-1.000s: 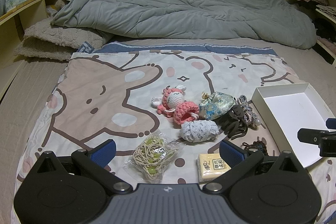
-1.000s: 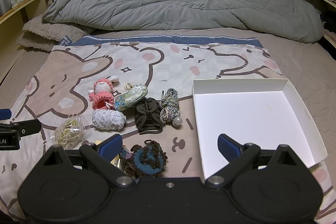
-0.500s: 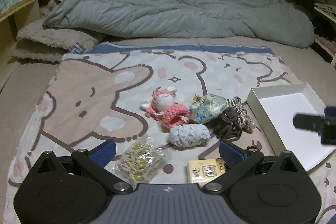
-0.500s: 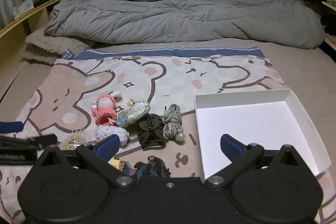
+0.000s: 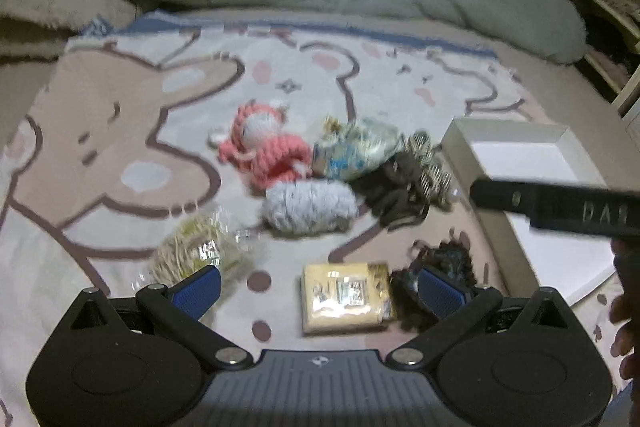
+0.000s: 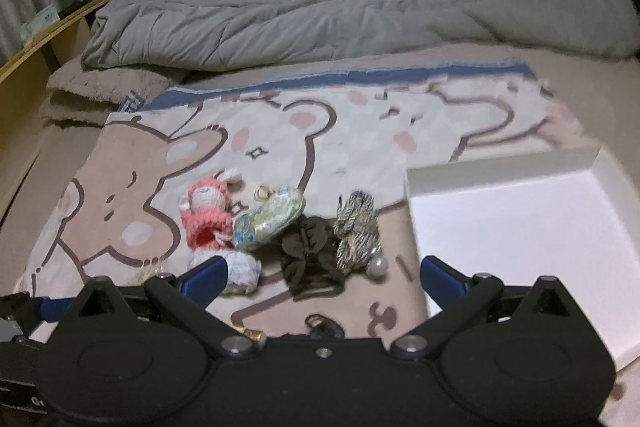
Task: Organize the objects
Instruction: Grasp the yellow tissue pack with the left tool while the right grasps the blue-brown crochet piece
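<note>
From the left wrist view, nothing appears sorted yet: the shallow white cardboard box (image 5: 532, 155) at the right of the cartoon-bear printed blanket (image 5: 120, 115) shows only its bare white floor, while every small item lies loose on the blanket to its left. The left hand-held gripper (image 5: 318, 285) hangs open and empty, its blue pads spread wide over the near row, where a clear bag of pale green-and-cream cord (image 5: 196, 253) sits by the left pad, a flat yellow wrapped packet (image 5: 346, 297) lies between the pads with its long side running left to right, and a dark crocheted piece (image 5: 444, 261) lies by the right pad. Behind them a pink crocheted doll (image 5: 264, 151) lies tilted, head toward the far left, beside a bundle of pale grey-white yarn (image 5: 310, 205) whose long axis runs left to right. From the right wrist view, the right hand-held gripper (image 6: 324, 277) is likewise open and holds nothing. Ahead of it a blue-green brocade pouch (image 6: 270, 219) slants from near left to far right, a dark brown knotted cord bundle (image 6: 310, 255) sprawls beside it, and a black-and-white twisted rope with a pearl bead (image 6: 356, 229) runs near to far, bead end nearest. I judge the whole job is left: each item must go into the box.
</note>
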Available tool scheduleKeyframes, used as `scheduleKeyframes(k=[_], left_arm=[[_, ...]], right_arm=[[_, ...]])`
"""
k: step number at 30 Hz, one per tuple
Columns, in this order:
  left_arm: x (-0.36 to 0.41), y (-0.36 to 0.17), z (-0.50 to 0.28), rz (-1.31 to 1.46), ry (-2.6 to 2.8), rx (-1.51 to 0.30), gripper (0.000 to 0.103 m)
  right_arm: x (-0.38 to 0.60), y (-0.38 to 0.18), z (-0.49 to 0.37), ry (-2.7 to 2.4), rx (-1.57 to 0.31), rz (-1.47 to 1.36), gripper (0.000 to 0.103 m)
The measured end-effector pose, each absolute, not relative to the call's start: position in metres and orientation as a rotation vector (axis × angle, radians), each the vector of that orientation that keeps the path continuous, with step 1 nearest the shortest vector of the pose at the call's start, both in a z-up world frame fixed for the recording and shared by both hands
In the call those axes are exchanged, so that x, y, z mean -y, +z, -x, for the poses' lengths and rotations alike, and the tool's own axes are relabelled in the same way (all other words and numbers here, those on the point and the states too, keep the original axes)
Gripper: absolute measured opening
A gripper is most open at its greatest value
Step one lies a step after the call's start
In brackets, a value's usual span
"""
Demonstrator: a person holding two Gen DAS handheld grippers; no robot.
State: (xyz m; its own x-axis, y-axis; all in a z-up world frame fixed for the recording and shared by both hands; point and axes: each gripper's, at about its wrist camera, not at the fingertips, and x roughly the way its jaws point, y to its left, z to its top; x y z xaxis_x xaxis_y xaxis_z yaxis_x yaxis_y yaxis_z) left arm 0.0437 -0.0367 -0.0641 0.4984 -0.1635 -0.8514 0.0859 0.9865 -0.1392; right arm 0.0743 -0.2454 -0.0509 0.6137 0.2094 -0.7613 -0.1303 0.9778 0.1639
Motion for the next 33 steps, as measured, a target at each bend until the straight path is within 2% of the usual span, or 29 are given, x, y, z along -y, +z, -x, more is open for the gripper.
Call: scheduleKeyframes(k=[5, 6, 8, 18, 19, 20, 22, 23, 26, 29, 33], left_arm=[[0.045, -0.084, -0.046, 0.043, -0.197, -1.135, 0.103], [0.047, -0.089, -0.046, 0.042, -0.215, -1.153, 0.103], [0.049, -0.096, -0.046, 0.050, -0.252, -1.184, 0.103], [0.057, -0.118, -0.056, 0.130, -0.277, -1.248, 0.103], [0.058, -0.120, -0.057, 0.131, -0.274, -1.251, 0.103], [0.058, -0.121, -0.059, 0.131, -0.268, -1.254, 0.103], [0.058, -0.122, -0.062, 0.130, -0.259, -1.254, 0.102], [0.058, -0.122, -0.063, 0.131, -0.257, -1.251, 0.102], [0.059, -0.121, -0.068, 0.134, -0.257, -1.238, 0.100], [0.061, -0.122, -0.072, 0.124, -0.252, -1.223, 0.098], [0.063, -0.128, -0.080, 0.124, -0.234, -1.225, 0.094]], right_arm=[[0.245, -0.082, -0.081, 0.230, -1.043, -0.090, 0.102], [0.245, -0.087, -0.082, 0.236, -1.068, -0.099, 0.100], [0.246, -0.097, -0.083, 0.263, -1.108, -0.110, 0.089], [0.237, -0.128, -0.095, 0.344, -1.232, -0.072, 0.080], [0.237, -0.132, -0.097, 0.348, -1.241, -0.074, 0.072], [0.237, -0.135, -0.099, 0.357, -1.252, -0.082, 0.061], [0.239, -0.138, -0.102, 0.356, -1.259, -0.091, 0.054], [0.240, -0.138, -0.102, 0.354, -1.250, -0.090, 0.044], [0.249, -0.131, -0.105, 0.347, -1.228, -0.123, 0.033], [0.256, -0.120, -0.106, 0.340, -1.183, -0.130, 0.027], [0.266, -0.108, -0.106, 0.332, -1.141, -0.154, 0.024]])
